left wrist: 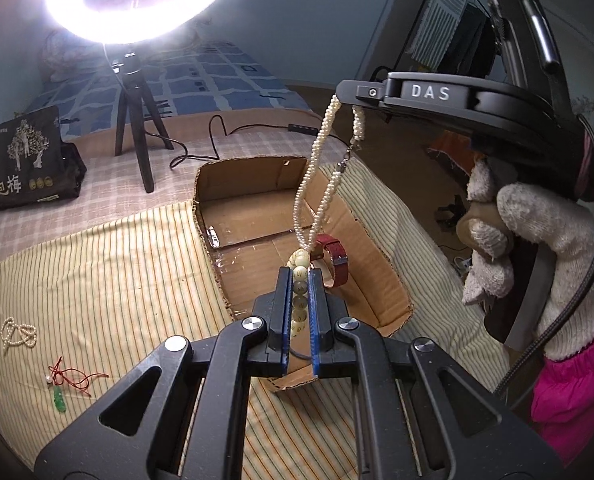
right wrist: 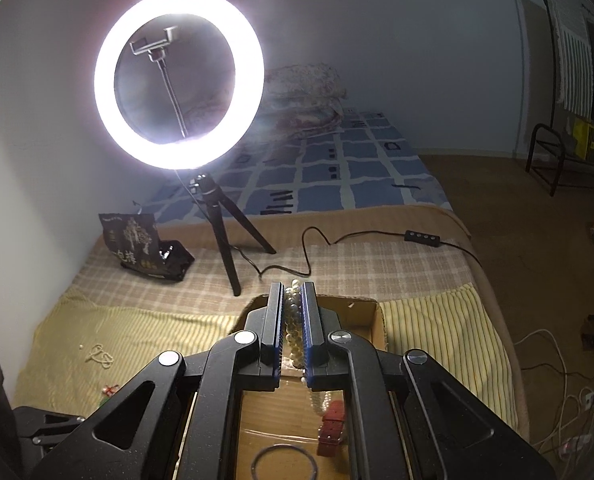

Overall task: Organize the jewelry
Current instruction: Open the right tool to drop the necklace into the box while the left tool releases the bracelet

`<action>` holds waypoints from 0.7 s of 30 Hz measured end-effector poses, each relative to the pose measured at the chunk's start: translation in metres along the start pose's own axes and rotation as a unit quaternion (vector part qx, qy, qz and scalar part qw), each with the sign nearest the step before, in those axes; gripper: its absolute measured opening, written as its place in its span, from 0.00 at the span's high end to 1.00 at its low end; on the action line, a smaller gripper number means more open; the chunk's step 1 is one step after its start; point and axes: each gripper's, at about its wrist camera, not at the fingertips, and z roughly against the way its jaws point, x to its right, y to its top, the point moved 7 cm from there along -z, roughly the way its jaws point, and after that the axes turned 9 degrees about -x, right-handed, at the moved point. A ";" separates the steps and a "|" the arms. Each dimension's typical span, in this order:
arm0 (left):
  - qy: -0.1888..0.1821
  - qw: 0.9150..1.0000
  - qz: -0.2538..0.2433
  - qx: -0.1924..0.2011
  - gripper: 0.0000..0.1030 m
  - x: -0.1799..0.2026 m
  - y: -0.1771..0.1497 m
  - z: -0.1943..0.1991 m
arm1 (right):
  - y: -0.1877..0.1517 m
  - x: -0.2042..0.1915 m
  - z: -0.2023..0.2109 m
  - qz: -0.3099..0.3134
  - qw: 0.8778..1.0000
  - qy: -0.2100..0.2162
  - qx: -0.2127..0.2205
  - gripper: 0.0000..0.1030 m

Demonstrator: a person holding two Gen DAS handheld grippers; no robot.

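My left gripper point(left wrist: 300, 272) is shut on a bracelet of large cream and greenish beads point(left wrist: 299, 300), held over the open cardboard box point(left wrist: 377, 248). The right gripper point(left wrist: 345, 96), held by a gloved hand point(left wrist: 537, 240), hangs above the box, shut on a long pearl necklace point(left wrist: 309, 184) that dangles down into it. In the right wrist view, the right gripper point(right wrist: 292, 286) pinches the pearl necklace point(right wrist: 293, 332) between its blue pads. A red watch strap point(left wrist: 333, 256) lies inside the box, and a dark thin ring point(right wrist: 285, 464) too.
On the striped cloth point(left wrist: 117, 280) left of the box lie a small pearl strand point(left wrist: 19, 332) and a red cord with a green pendant point(left wrist: 59, 398). Behind stand a ring light tripod point(left wrist: 137, 120), its cable point(left wrist: 201, 152) and a black snack bag point(left wrist: 21, 160).
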 end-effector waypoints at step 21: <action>0.027 1.000 -0.008 0.003 0.29 0.003 0.000 -0.007 | -0.008 0.013 -0.017 -0.030 0.999 -0.022 -0.028 0.31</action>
